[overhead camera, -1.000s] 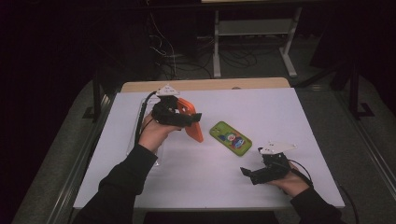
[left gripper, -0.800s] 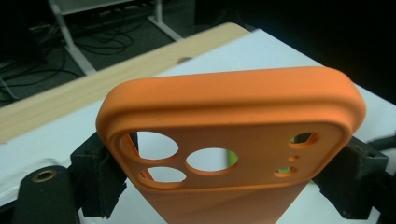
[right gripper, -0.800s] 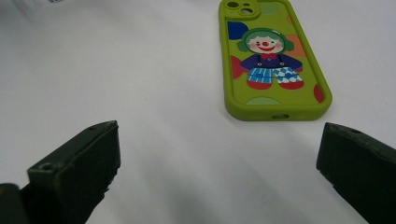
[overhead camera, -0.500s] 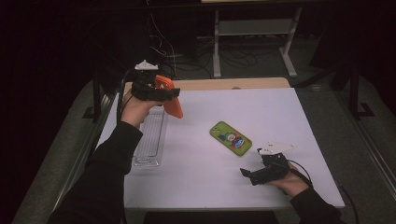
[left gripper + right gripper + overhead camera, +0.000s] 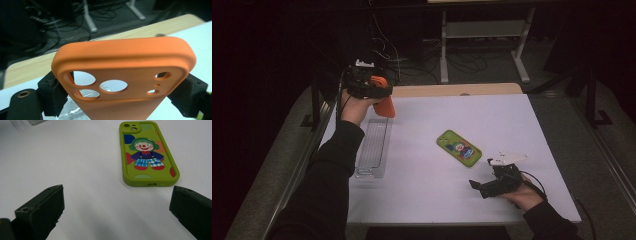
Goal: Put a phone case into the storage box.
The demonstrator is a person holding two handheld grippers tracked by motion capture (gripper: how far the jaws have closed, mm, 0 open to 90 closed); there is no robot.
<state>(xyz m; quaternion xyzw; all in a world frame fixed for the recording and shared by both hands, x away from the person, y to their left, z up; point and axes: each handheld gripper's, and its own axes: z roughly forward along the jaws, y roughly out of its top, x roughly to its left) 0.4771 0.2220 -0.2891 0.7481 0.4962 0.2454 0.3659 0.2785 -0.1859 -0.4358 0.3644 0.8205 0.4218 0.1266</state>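
My left gripper (image 5: 379,95) is raised over the table's far left corner, shut on an orange phone case (image 5: 384,102). In the left gripper view the orange case (image 5: 125,72) stands between both pads, its camera cut-outs facing me. A green phone case (image 5: 459,148) with a clown picture lies flat near the table's middle. My right gripper (image 5: 479,187) rests low near the front right, open, with nothing between its jaws. In the right gripper view the green case (image 5: 146,152) lies a short way ahead of the open jaws, toward the right.
A clear plastic tray (image 5: 373,148) lies along the left side of the white table (image 5: 512,125), below the raised orange case. A wooden strip (image 5: 457,90) edges the far side. Beyond it, cables and a metal stand (image 5: 482,35) sit on the dark floor.
My left gripper has carried the orange case up and away to the far left corner, from near the table's middle. The right gripper has stayed where it was.
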